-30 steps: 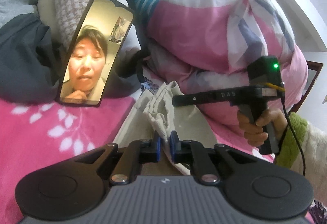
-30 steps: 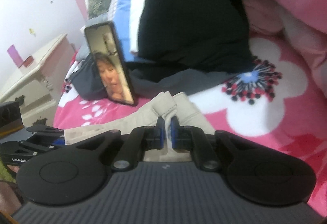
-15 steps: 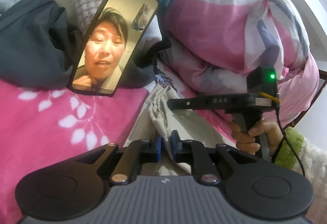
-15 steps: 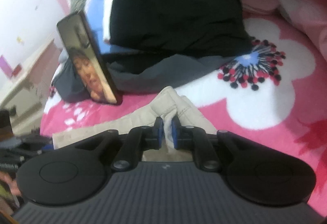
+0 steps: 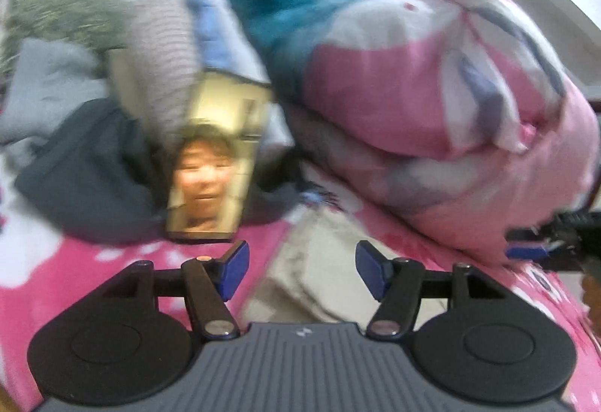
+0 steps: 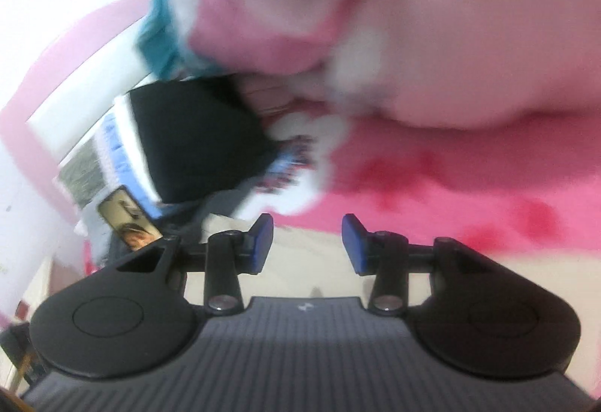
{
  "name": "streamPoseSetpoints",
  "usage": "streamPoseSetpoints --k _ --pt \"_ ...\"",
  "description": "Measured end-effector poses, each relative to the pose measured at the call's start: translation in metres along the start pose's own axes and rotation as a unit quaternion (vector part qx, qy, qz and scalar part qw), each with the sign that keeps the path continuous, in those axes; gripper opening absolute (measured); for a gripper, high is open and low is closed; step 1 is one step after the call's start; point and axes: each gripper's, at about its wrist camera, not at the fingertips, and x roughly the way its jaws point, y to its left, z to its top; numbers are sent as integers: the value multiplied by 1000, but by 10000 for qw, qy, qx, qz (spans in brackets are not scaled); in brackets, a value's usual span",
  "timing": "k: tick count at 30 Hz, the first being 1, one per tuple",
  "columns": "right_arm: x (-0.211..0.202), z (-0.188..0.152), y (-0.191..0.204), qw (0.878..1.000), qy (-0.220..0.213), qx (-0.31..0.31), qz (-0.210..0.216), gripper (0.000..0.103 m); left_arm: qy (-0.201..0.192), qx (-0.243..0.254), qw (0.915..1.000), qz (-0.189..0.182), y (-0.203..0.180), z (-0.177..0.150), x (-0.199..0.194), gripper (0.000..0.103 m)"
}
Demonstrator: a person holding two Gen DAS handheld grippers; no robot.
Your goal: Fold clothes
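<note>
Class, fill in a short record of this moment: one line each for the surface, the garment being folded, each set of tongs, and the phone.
surface: pink floral bedspread
garment: beige garment, lying on the bedspread, held by neither tongs
left tongs: open, above the garment
right tongs: open, over the garment
phone: screen lit, propped against the clothes pile
image: motion-blurred

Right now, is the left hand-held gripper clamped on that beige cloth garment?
No: the left hand-held gripper has its blue-padded jaws spread wide apart, and the beige cloth garment lies loose on the pink floral blanket between them.
</note>
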Motion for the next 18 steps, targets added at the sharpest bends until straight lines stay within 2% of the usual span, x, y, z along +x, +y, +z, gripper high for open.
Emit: streamPoseSetpoints --k 4,8,11,15,18 --pt "-60 -47 -46 9968 -188 530 -564 37 253 260 9989 -301 -25 1 19 62" --pt "-90 -91 -85 9891 -401 879 -1110 32 765 544 9956 21 -35 -11 51 52" --pt "-99 -121 -112 9829 -472 992 -1478 32 752 668 9949 119 -35 -15 54 49" --pt "-104 -132 -146 9734 -568 1639 -1496 24 774 714 9944 127 -34 -15 55 49" --pt "-101 -113 -140 9768 -779 1402 -1416 24 766 766 9940 167 -35 -16 55 49"
